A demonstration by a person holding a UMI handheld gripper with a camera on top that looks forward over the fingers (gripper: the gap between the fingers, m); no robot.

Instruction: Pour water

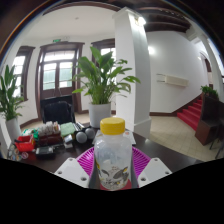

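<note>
Clear plastic bottle [112,155] with yellow cap stands clamped between your gripper's [112,170] pink pads [88,160]; tilting with that cap on spills nothing, and loose pressure drops it.

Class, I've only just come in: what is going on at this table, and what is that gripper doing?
A hand-held gripper has a clear plastic bottle with a yellow cap upright between its pink-padded fingers. Whether the pads press on it cannot be told. The bottle stands over a dark table that is cluttered to one side of the bottle. No cup to pour into is visible, and no pouring has begun. Beyond are a potted plant, a white pillar and red stairs.
</note>
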